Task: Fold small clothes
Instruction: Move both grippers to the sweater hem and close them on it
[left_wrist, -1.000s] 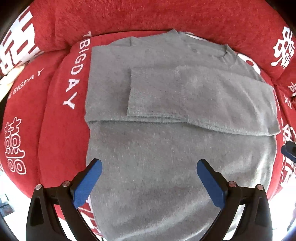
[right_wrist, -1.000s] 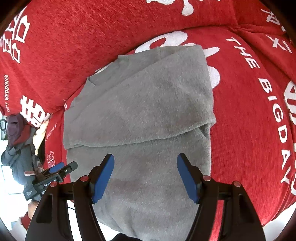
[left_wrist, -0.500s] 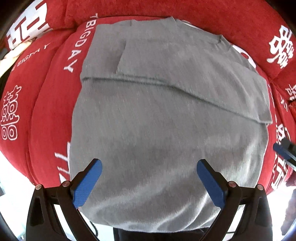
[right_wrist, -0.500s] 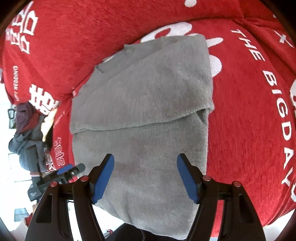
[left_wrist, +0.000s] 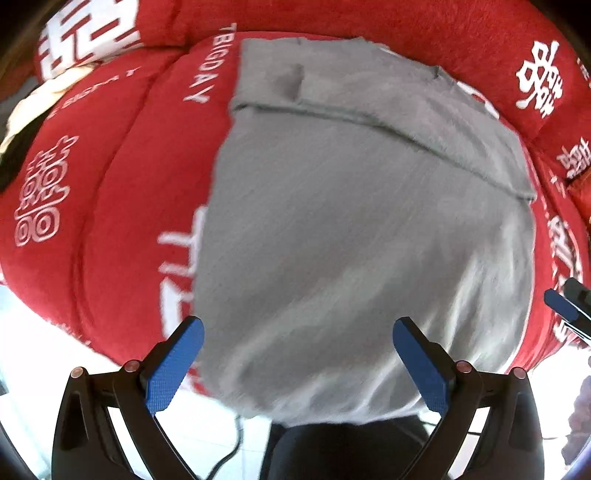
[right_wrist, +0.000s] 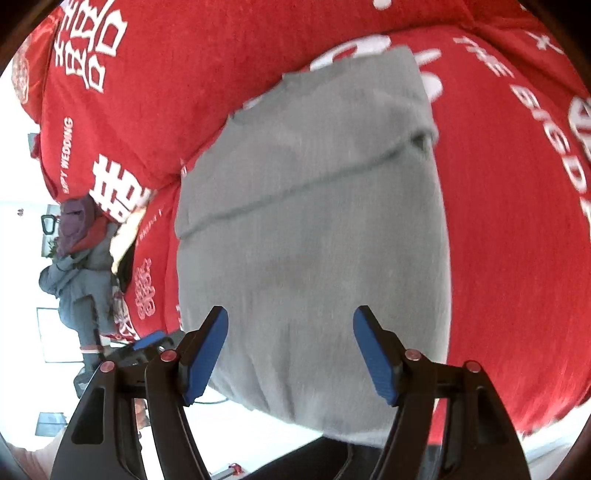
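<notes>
A grey knit sweater (left_wrist: 351, 229) lies flat on a red cushion, its sleeves folded across the chest at the far end and its hem hanging over the near edge. My left gripper (left_wrist: 297, 356) hovers open above the hem's left half, nothing between its blue pads. The right wrist view shows the same sweater (right_wrist: 314, 229) from its right side. My right gripper (right_wrist: 290, 354) stands open over the lower part near the hem, holding nothing. The right gripper's blue tip (left_wrist: 561, 306) shows at the right edge of the left wrist view.
The red cushion (left_wrist: 110, 206) with white lettering rises into a back bolster (right_wrist: 184, 92) behind the sweater. White floor and a dark cable (left_wrist: 229, 450) lie below the near edge. A pile of grey and purple clothes (right_wrist: 77, 251) sits at the left of the right wrist view.
Both grippers have drawn back toward the near edge of the cushion, so the sweater's hem and the floor have come into view. The sweater itself lies as before.
</notes>
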